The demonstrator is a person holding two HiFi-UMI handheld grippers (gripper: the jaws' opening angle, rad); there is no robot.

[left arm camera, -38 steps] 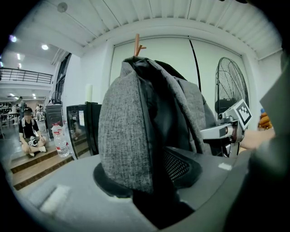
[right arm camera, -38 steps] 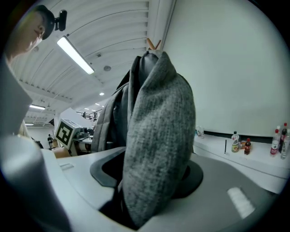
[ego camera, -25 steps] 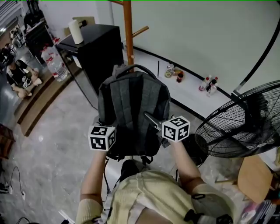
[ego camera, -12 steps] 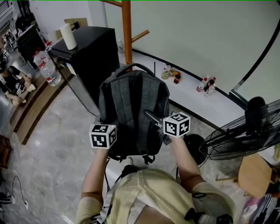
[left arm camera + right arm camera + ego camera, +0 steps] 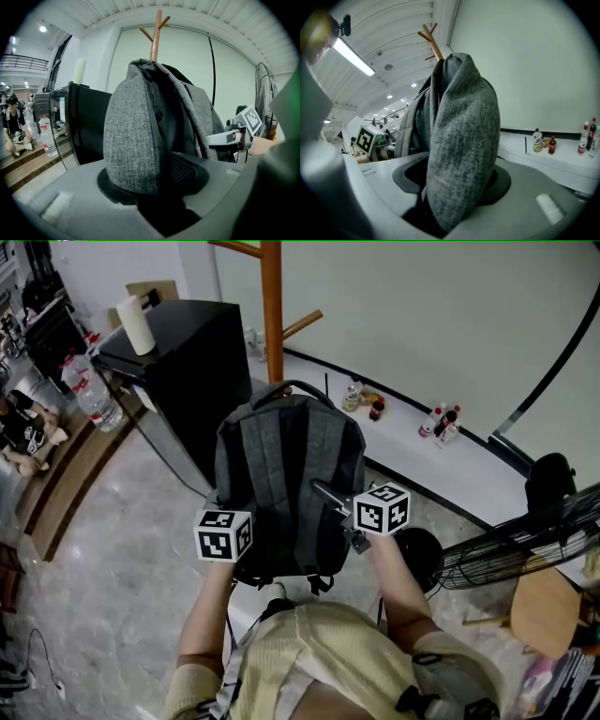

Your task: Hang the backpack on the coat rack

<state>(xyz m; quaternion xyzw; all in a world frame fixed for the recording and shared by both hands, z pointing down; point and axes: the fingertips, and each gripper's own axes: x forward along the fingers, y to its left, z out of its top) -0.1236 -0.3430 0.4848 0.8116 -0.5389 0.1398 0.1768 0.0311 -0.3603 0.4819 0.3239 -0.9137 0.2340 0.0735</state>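
A dark grey backpack [image 5: 286, 474] hangs in the air in front of the person, held by both sides. My left gripper [image 5: 228, 521] is shut on the backpack's left edge, whose grey fabric [image 5: 133, 140] fills its jaws. My right gripper [image 5: 342, 517] is shut on the right edge, a thick grey fold [image 5: 461, 154] between its jaws. The wooden coat rack [image 5: 272, 301] stands just beyond the backpack, its pegs showing above the bag in the left gripper view [image 5: 155, 33] and in the right gripper view [image 5: 431, 40]. The top carry loop [image 5: 291, 387] points toward the rack.
A black cabinet [image 5: 187, 352] with a paper roll [image 5: 135, 322] stands left of the rack. Bottles [image 5: 441, 423] line a white ledge along the wall. A floor fan [image 5: 525, 531] and a stool [image 5: 539, 610] are at right. A person [image 5: 23, 427] sits at far left.
Both grippers and the backpack have moved forward toward the coat rack. The cabinet and the rack's post stand closer; the fan has slid out toward the right edge.
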